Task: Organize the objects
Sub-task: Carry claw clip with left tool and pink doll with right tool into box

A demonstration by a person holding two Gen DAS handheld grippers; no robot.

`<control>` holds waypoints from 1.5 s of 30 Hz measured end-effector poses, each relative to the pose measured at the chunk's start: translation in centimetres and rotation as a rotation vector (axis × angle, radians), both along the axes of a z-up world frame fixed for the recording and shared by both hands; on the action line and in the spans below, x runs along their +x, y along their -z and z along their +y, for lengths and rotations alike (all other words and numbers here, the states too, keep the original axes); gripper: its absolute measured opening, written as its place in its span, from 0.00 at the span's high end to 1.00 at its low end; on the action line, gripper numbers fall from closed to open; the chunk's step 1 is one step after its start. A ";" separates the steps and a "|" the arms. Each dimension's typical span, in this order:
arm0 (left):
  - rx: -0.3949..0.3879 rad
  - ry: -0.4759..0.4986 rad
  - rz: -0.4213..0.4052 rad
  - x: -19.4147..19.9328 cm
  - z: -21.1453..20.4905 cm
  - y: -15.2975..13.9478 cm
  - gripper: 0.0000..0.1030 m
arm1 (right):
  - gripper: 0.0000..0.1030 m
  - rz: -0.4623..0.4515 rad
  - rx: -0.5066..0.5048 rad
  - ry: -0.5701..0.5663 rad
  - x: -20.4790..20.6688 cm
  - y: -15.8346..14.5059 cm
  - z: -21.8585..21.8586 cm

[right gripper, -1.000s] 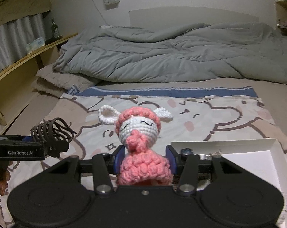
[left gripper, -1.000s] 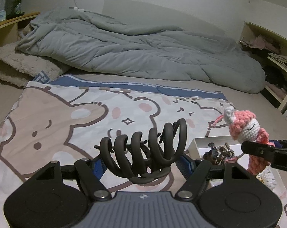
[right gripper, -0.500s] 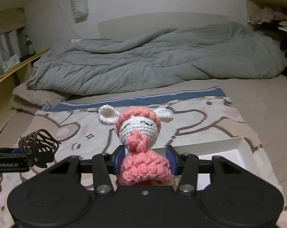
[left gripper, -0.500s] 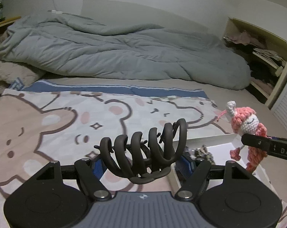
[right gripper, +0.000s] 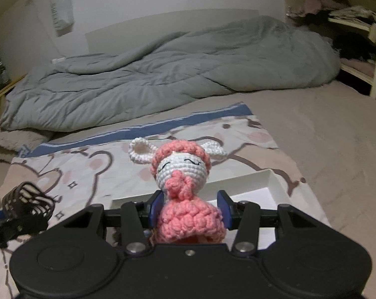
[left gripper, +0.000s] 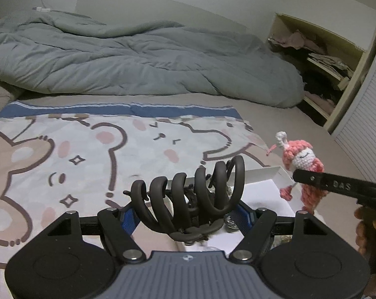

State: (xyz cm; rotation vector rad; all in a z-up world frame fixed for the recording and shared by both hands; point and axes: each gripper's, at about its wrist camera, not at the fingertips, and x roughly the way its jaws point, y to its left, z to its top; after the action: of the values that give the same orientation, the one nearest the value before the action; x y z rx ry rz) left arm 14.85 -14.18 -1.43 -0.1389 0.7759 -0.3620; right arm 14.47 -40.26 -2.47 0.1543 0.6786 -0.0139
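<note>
My left gripper [left gripper: 188, 214] is shut on a large dark brown hair claw clip [left gripper: 190, 196], held above the near left part of a shallow white box [left gripper: 265, 172] on the bed. Small metallic trinkets [left gripper: 231, 223] lie in that box under the clip. My right gripper [right gripper: 189, 206] is shut on a pink and white crochet doll [right gripper: 185, 191], upright over the same white box [right gripper: 270, 182]. The doll [left gripper: 301, 164] and the right gripper's finger show at the right of the left wrist view. The clip [right gripper: 28, 203] shows at the left of the right wrist view.
The box rests on a cartoon bear blanket [left gripper: 75, 154] over a beige bed sheet [right gripper: 325, 137]. A rumpled grey duvet [left gripper: 138, 62] fills the back of the bed. Open shelves [left gripper: 320, 57] with clothes stand at the right, next to a slatted door [left gripper: 364, 127].
Both grippers have swung to the right across the bed with their objects still gripped. The white box now lies directly under both, and the shelves have come into view.
</note>
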 end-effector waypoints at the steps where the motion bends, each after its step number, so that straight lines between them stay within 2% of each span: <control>1: -0.002 0.006 0.003 0.1 -0.2 0.1 0.27 | 0.53 0.003 0.001 0.010 0.2 0.2 -0.4; 5: -0.010 0.040 0.020 0.4 -1.4 0.4 0.27 | 0.53 0.011 -0.018 0.046 1.0 1.2 -1.9; 10: 0.016 0.097 0.032 1.2 -3.3 0.9 0.27 | 0.53 0.035 -0.058 0.060 1.8 2.8 -3.3; 14: -0.014 0.178 0.049 2.2 -5.5 1.3 0.27 | 0.53 0.064 -0.076 0.083 2.3 4.0 -4.4; 18: -0.003 0.252 0.053 3.1 -8.6 2.0 0.27 | 0.53 0.082 -0.090 0.108 2.7 5.0 -5.0; 27: 0.013 0.383 0.069 4.3 -14.1 5.9 0.27 | 0.53 0.115 -0.060 0.126 3.6 6.8 -6.1; 36: 0.047 0.453 0.152 5.0 -16.4 10.6 0.27 | 0.53 0.168 -0.058 0.138 4.2 8.6 -7.0; 41: 0.086 0.484 0.131 4.9 -17.3 11.4 0.24 | 0.53 0.159 -0.052 0.136 4.4 8.8 -7.1; 43: 0.097 0.488 0.141 5.1 -17.2 11.5 0.17 | 0.52 0.145 -0.042 0.134 4.3 8.8 -7.2; 45: 0.097 0.478 0.152 5.3 -17.1 11.6 0.14 | 0.37 0.125 -0.039 0.149 4.2 8.7 -7.3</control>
State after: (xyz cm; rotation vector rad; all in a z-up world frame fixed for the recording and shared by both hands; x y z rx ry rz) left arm 20.16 -31.23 -12.99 0.1155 0.9748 -0.7713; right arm 18.70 -47.52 -11.18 0.1674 0.7895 -0.1811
